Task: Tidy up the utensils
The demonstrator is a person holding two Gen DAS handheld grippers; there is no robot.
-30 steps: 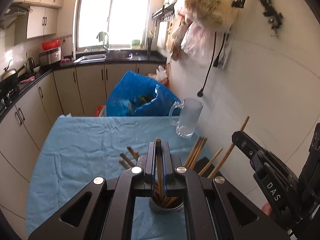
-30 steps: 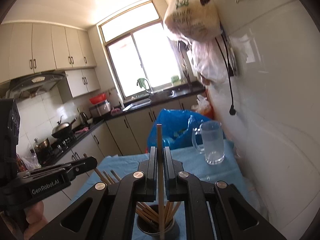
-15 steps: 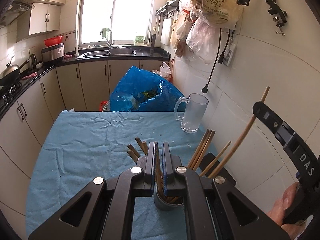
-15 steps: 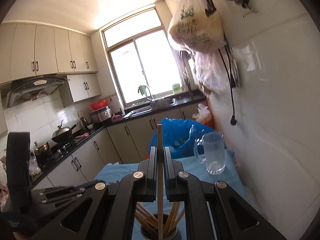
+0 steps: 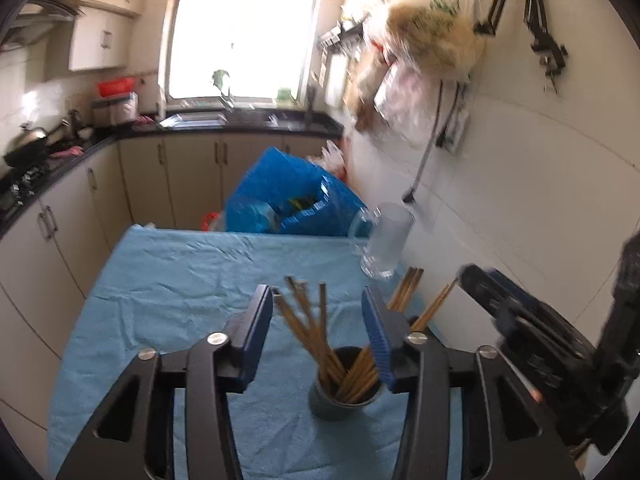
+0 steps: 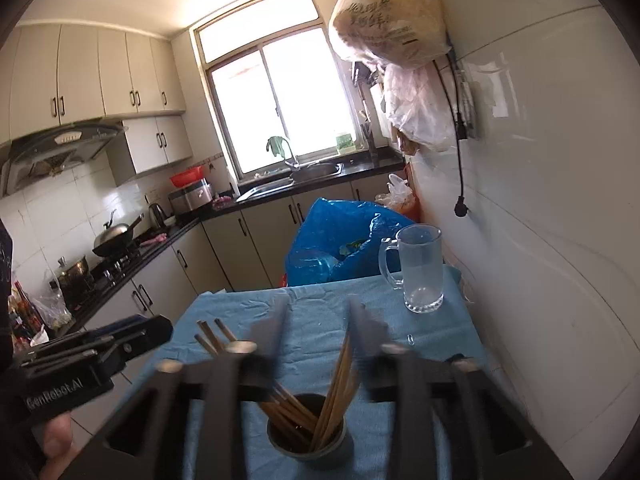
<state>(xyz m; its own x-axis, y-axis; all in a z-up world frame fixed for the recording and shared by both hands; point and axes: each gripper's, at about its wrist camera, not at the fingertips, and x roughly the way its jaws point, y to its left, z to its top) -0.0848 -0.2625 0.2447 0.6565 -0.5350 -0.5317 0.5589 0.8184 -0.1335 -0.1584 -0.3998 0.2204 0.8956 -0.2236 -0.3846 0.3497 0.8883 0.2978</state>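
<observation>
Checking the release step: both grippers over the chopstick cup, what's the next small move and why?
Probably lift both grippers straight up and back. The left gripper and right gripper have just been opening, nothing pinched between their jaws, and the chopsticks stand loose in the dark cup on the blue cloth. No stray utensil shows.

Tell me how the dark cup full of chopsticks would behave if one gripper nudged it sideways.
The cup is narrow, and its chopsticks rise far above the rim and splay outward, so it probably tips rather than slides. The wrinkled blue cloth beneath would likely drag and bunch.
</observation>
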